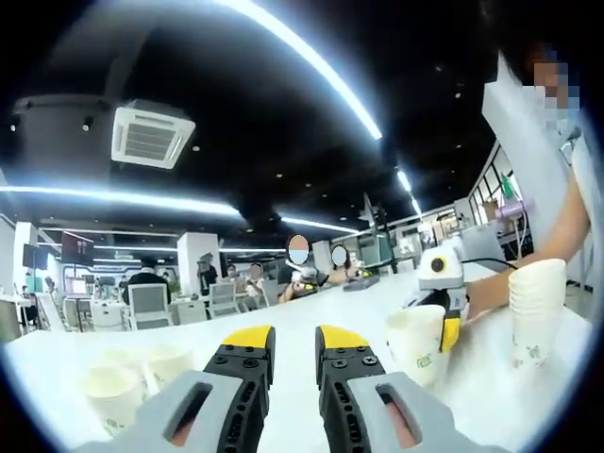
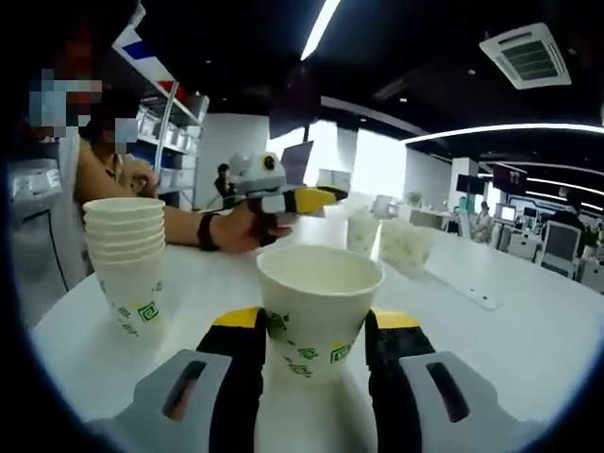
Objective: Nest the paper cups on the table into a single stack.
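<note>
On the white table, in the right gripper view, the right gripper pinches a single paper cup between its yellow-tipped jaws, the cup upright and open at the top, with nothing visible inside. To its left stands a stack of cups, several rims showing one above another. Farther back sit two more cups close together. A hand reaches in from the left holding the left gripper, raised above the table.

The left gripper view shows what the other lacks: three loose cups grouped at the lower left, near the table edge. Here the left gripper has its jaws spread with only a narrow gap, holding nothing. At the right, the right gripper clasps the single cup, and the stack stands just beyond it.

Every cup is white paper with a small green square mark and green specks on its side, and a rolled rim. People sit at desks in the background under long ceiling lights.
</note>
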